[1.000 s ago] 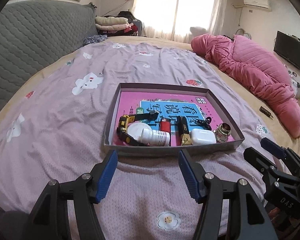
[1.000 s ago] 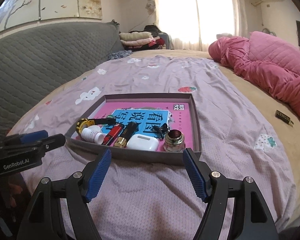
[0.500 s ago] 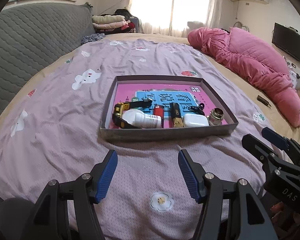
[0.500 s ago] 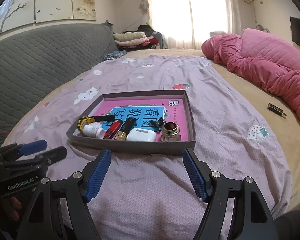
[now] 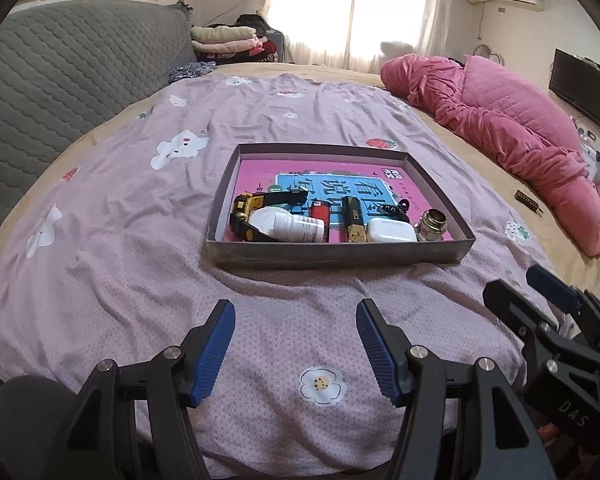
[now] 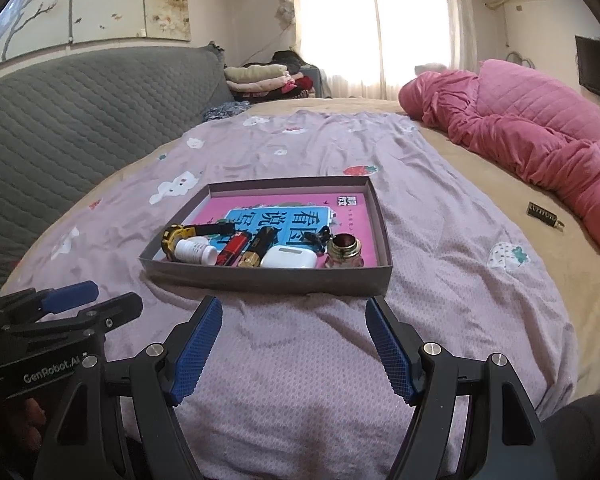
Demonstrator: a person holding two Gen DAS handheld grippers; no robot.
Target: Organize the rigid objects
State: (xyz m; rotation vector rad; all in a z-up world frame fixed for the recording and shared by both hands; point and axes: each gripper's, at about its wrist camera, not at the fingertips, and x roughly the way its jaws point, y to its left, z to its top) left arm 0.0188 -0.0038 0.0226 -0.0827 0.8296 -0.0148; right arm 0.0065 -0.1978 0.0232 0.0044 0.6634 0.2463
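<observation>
A: What lay in the grey tray [image 5: 332, 258] on the bed [image 5: 112, 240], from left to right?

B: A yellow and black tape measure [image 5: 247, 209], a white bottle [image 5: 290, 225] on its side, a red lighter [image 5: 320, 213], a black and gold lighter [image 5: 354, 224], a white earbuds case [image 5: 390, 231] and a metal fitting [image 5: 432, 224]. All were along the near wall, on a pink book [image 5: 260, 176].

A: And the two tools?

B: The left gripper [image 5: 296, 344] had its blue fingers [image 5: 214, 354] wide apart, nothing between them, above the purple sheet before the tray. The right gripper [image 6: 292, 346] was the same: fingers [image 6: 196, 352] apart, empty, near the tray's front wall.
</observation>
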